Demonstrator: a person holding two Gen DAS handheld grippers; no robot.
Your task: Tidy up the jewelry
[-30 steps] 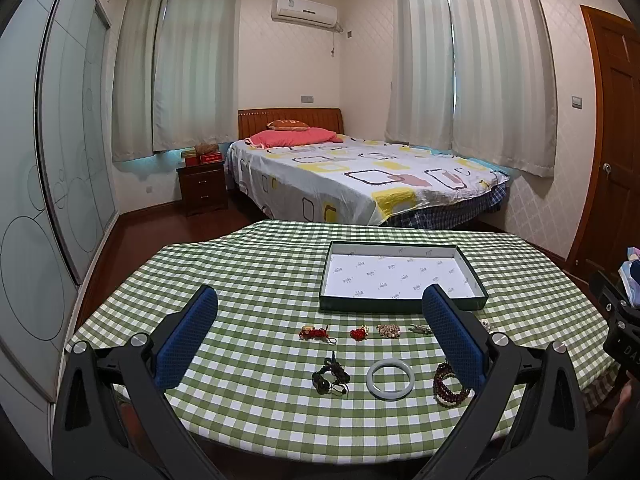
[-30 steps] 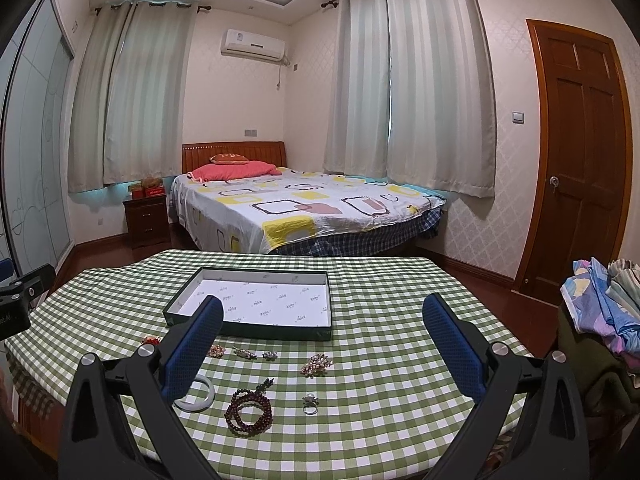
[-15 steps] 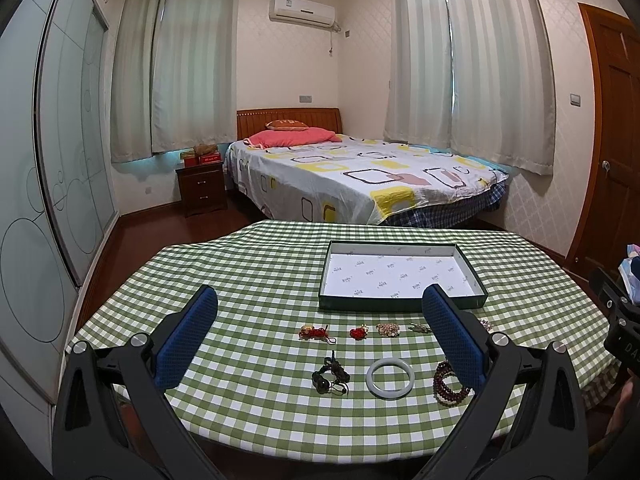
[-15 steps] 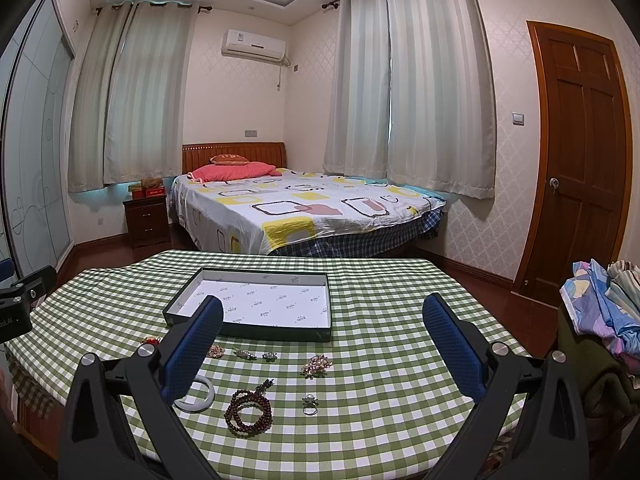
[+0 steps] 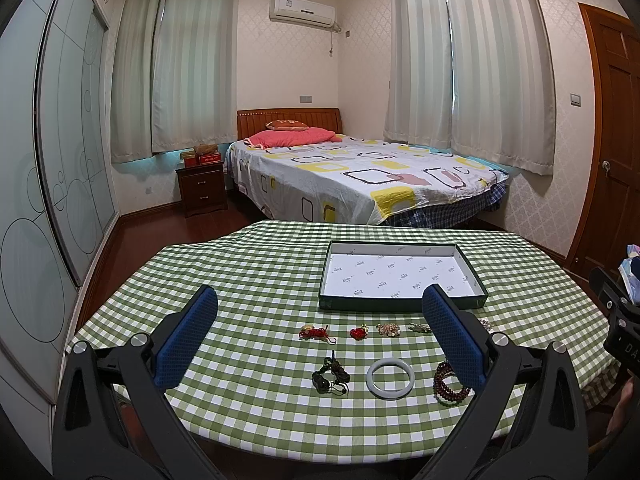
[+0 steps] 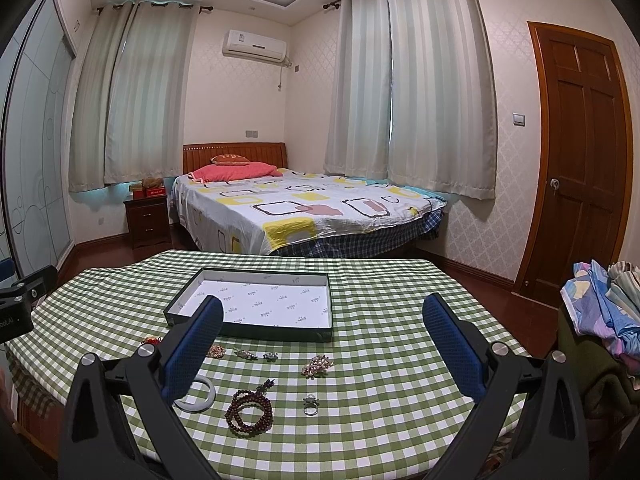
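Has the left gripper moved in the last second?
Barely. In the left wrist view the tray and white bangle sit almost where they did, so the left gripper, jaws open, is hovering nearly in place above the table.

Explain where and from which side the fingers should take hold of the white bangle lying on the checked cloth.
Grip the white bangle across its band, one finger inside the hole and one outside, coming from above. It lies flat on the tablecloth, so a sideways approach would likely find little edge. Its near arc seems easiest to reach.
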